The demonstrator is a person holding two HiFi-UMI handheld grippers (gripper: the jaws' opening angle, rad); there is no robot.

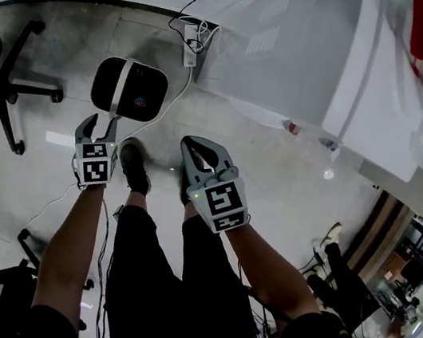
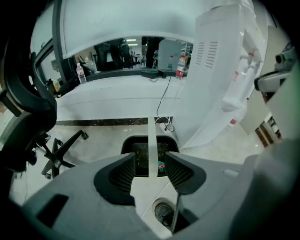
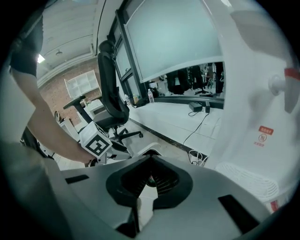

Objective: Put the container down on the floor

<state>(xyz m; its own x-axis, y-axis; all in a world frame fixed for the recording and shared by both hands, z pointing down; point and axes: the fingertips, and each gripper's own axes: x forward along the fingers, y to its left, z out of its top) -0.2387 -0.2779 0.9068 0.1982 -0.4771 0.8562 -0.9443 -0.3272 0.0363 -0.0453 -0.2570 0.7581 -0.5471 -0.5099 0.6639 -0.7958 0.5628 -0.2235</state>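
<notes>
The container (image 1: 128, 89) is a dark basket with a white rim and a white strap handle (image 1: 119, 75) across its top. It sits low by the pale floor just ahead of my left gripper (image 1: 99, 125). In the left gripper view the handle (image 2: 152, 140) runs straight between the jaws of the left gripper (image 2: 151, 159), which is open, with a gap on each side of the strap. The container (image 2: 140, 154) shows dark behind it. I cannot tell whether it touches the floor. My right gripper (image 1: 196, 148) hovers to the right, shut and empty (image 3: 150, 161).
A black office chair base (image 1: 24, 83) stands to the left. A power strip with cables (image 1: 191, 43) lies beyond the container, against a large white machine (image 1: 312, 60). The person's shoes (image 1: 135, 167) stand between the grippers. Small bottles (image 1: 290, 126) lie on the floor at right.
</notes>
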